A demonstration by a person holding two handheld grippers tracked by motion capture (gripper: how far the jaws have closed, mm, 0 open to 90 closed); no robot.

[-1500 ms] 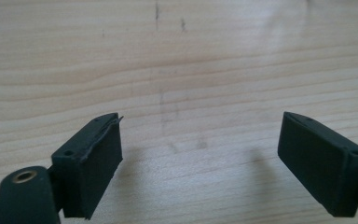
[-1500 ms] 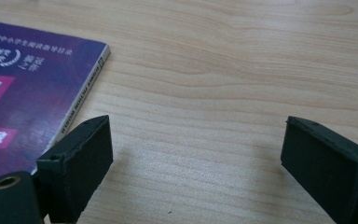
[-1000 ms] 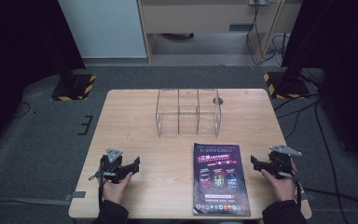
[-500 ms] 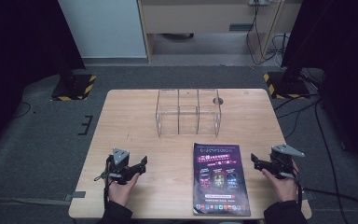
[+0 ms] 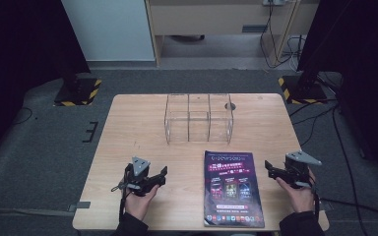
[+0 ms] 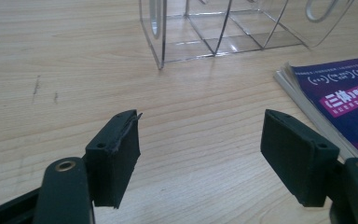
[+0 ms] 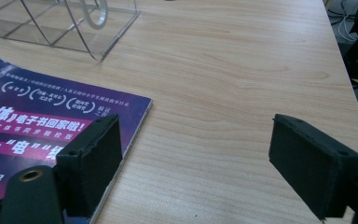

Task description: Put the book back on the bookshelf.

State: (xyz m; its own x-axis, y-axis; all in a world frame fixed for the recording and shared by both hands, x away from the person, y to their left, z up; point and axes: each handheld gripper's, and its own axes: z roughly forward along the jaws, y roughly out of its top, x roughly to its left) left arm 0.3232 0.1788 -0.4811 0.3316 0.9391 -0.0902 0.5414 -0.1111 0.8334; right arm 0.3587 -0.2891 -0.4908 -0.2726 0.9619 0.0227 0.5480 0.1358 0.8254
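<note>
A purple book (image 5: 232, 189) lies flat near the table's front edge, also seen in the left gripper view (image 6: 340, 98) and the right gripper view (image 7: 51, 121). Behind it stands a clear acrylic organizer (image 5: 199, 118) with three compartments. My left gripper (image 5: 163, 176) hovers left of the book and points toward it. Its jaws (image 6: 205, 144) stand open and have just been closing a little, with only bare wood between them. My right gripper (image 5: 269, 170) sits just right of the book. It (image 7: 200, 158) is open too, has also just been closing slightly, and nothing is between its jaws.
The wooden table (image 5: 128, 128) has a small round hole (image 5: 230, 105) beside the organizer's far right corner. Two dark stands with yellow-black bases (image 5: 78, 91) flank the table on the grey floor. Bare wood lies between the book and the left gripper.
My left gripper has moved to the right, closer to the book. The right gripper has stayed in place. Book and organizer have not moved.
</note>
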